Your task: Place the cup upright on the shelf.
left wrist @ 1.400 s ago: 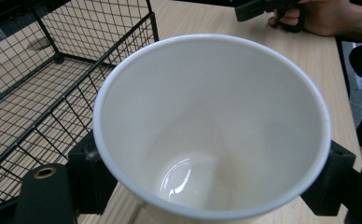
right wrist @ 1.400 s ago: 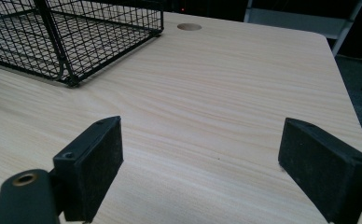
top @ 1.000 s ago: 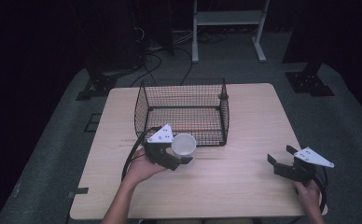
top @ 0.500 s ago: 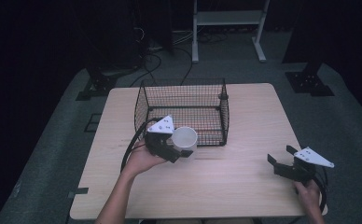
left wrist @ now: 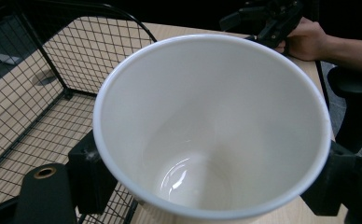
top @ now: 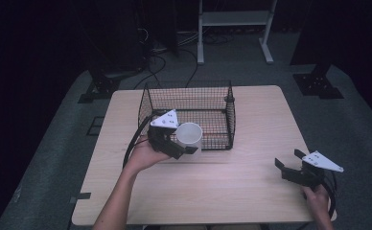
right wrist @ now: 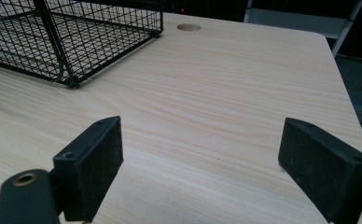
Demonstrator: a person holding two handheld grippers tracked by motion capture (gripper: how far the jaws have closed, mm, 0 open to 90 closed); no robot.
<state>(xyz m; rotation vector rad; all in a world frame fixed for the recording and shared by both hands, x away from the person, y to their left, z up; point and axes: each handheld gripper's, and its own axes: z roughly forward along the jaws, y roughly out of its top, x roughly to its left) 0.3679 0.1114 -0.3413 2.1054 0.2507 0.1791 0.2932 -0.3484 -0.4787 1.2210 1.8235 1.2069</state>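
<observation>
The left gripper (top: 186, 146) sits at 9 o'clock from the table (top: 251, 187) centre, against the near wall of the wire basket (top: 189, 98). Its fingers (left wrist: 88, 175) are clamped on the white cup (top: 189, 135), 1 on each side of the wall below the rim. In the high view the cup is raised off the table, mouth tilted toward the camera, just in front of the basket's near wall and overlapping it. Whether the cup touches the wire cannot be told. In the left gripper view the cup (left wrist: 212, 126) hides most of both fingers and the table under it; its base is cut off by the lower edge.

The right gripper (top: 289, 167) is at 4 o'clock, near the table's near edge, well apart from the cup. Its fingers (right wrist: 93, 163) stand wide apart with only bare table between them. The hand behind it is partly cut off by the lower edge of the high view.
</observation>
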